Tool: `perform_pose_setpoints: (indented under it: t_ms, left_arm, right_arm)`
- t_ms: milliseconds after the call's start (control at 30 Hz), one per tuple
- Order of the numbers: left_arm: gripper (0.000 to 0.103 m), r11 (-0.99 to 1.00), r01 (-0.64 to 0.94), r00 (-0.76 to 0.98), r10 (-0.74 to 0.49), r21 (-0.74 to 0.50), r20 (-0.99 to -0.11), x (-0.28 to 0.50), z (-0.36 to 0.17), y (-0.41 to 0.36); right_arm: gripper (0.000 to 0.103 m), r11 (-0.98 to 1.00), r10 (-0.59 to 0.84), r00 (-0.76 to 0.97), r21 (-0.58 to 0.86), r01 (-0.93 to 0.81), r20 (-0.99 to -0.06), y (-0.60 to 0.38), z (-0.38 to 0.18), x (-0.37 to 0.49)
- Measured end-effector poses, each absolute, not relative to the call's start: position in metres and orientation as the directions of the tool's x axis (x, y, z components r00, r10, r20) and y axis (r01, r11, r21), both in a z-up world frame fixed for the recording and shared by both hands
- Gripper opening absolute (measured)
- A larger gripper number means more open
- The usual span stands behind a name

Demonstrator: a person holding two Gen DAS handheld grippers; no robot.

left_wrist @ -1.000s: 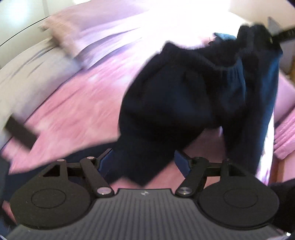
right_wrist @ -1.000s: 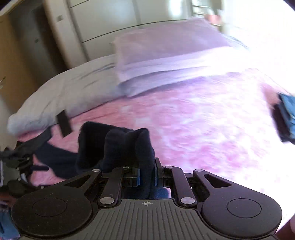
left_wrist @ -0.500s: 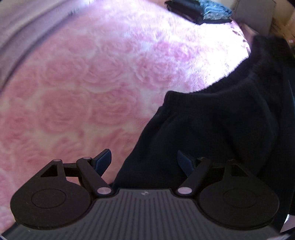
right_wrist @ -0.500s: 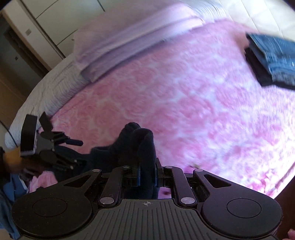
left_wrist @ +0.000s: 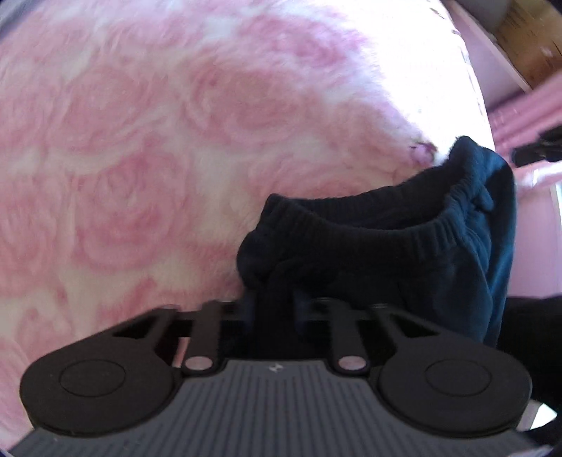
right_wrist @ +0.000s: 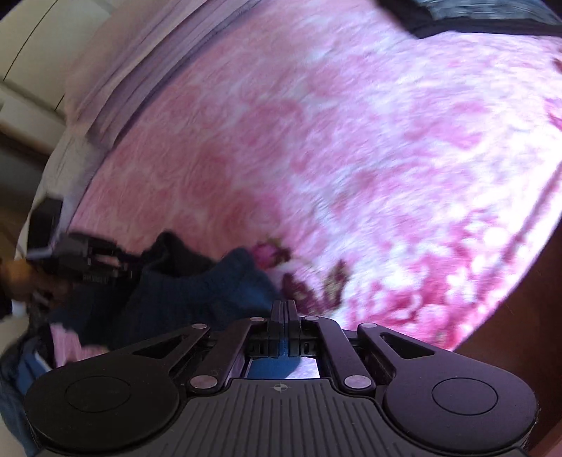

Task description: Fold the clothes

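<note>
On the pink rose-patterned blanket [left_wrist: 147, 147], near its edge: one dark navy garment [left_wrist: 386, 253] with an elastic waistband, stretched between two grippers, the left gripper [left_wrist: 272, 309] clenched on a bunch of waistband cloth, the right gripper [right_wrist: 283, 316] pinched tight on the cloth's other end, a sliver of blue showing between its fingers. Handling, as judged: keep both grips level and the band taut so the garment comes down onto the blanket flat and unwrinkled. Count: garment in hand, one; grippers, two; folded dark stack [right_wrist: 467, 14] at the far edge, one, its pieces too blurred to number.
</note>
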State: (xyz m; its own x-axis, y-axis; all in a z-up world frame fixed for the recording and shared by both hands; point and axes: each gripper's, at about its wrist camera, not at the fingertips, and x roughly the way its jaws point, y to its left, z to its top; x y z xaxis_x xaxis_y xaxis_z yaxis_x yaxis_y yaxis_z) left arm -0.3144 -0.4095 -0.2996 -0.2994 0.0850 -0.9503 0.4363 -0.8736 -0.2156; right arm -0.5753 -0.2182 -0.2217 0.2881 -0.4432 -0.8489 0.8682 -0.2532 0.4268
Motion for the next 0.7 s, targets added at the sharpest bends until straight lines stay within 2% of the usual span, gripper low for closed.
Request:
perform_pose_setpoints:
  t_ms: [67,100,133,200,233,267,333,400,433,467,500,533,600,700]
  left_arm:
    - [0.009,-0.878,0.428,-0.336,0.063,-0.212,-0.940,-0.312,-0.288,-0.411]
    - [0.009,-0.876,0.431,-0.350,0.060,-0.218,-0.935,-0.309,-0.284,-0.412]
    - [0.010,-0.873,0.434,-0.363,0.057,-0.223,-0.930,-0.306,-0.281,-0.414]
    - [0.018,-0.864,0.444,-0.371,0.061,-0.235,-0.926,-0.302,-0.281,-0.418]
    - [0.024,-0.859,0.454,-0.368,0.060,-0.235,-0.928,-0.300,-0.284,-0.421]
    - [0.037,-0.852,0.467,-0.360,0.060,-0.235,-0.931,-0.299,-0.288,-0.425]
    - [0.045,-0.837,0.486,-0.347,0.077,-0.249,-0.935,-0.298,-0.299,-0.433]
    - [0.046,-0.832,0.484,-0.340,0.107,-0.271,-0.934,-0.301,-0.305,-0.435]
    - [0.043,-0.831,0.480,-0.336,0.123,-0.282,-0.934,-0.303,-0.307,-0.436]
    - [0.027,-0.829,0.476,-0.332,0.140,-0.293,-0.933,-0.305,-0.309,-0.436]
    - [0.019,-0.828,0.472,-0.328,0.156,-0.305,-0.932,-0.307,-0.311,-0.436]
    - [0.006,-0.826,0.467,-0.324,0.172,-0.316,-0.930,-0.310,-0.313,-0.436]
    - [0.005,-0.840,0.443,-0.366,0.150,-0.314,-0.919,-0.319,-0.291,-0.437]
    - [0.005,-0.873,0.400,-0.456,0.076,-0.280,-0.887,-0.343,-0.240,-0.443]
  right_arm:
    - [0.042,-0.232,-0.437,0.300,0.428,0.874,-0.848,-0.222,-0.231,-0.569]
    - [0.073,-0.221,-0.434,0.306,0.429,0.876,-0.848,-0.223,-0.235,-0.566]
    - [0.078,-0.210,-0.431,0.311,0.429,0.878,-0.847,-0.225,-0.240,-0.562]
    - [0.078,-0.188,-0.424,0.323,0.431,0.883,-0.846,-0.229,-0.249,-0.556]
    - [0.078,-0.177,-0.421,0.328,0.431,0.885,-0.846,-0.230,-0.253,-0.553]
    - [0.078,-0.166,-0.417,0.334,0.432,0.886,-0.845,-0.232,-0.258,-0.550]
    - [0.078,-0.165,-0.418,0.336,0.435,0.885,-0.844,-0.230,-0.264,-0.549]
    - [0.078,-0.172,-0.421,0.336,0.438,0.882,-0.842,-0.226,-0.270,-0.551]
    - [0.078,-0.175,-0.423,0.336,0.440,0.881,-0.842,-0.224,-0.273,-0.552]
    - [0.077,-0.180,-0.423,0.337,0.443,0.879,-0.841,-0.222,-0.274,-0.553]
    - [0.058,-0.184,-0.419,0.345,0.451,0.874,-0.840,-0.219,-0.275,-0.555]
    - [0.009,-0.193,-0.415,0.361,0.469,0.862,-0.835,-0.217,-0.274,-0.558]
    - [0.008,-0.239,-0.420,0.391,0.515,0.823,-0.819,-0.213,-0.270,-0.567]
    - [0.008,-0.300,-0.495,0.341,0.526,0.796,-0.799,-0.198,-0.239,-0.589]
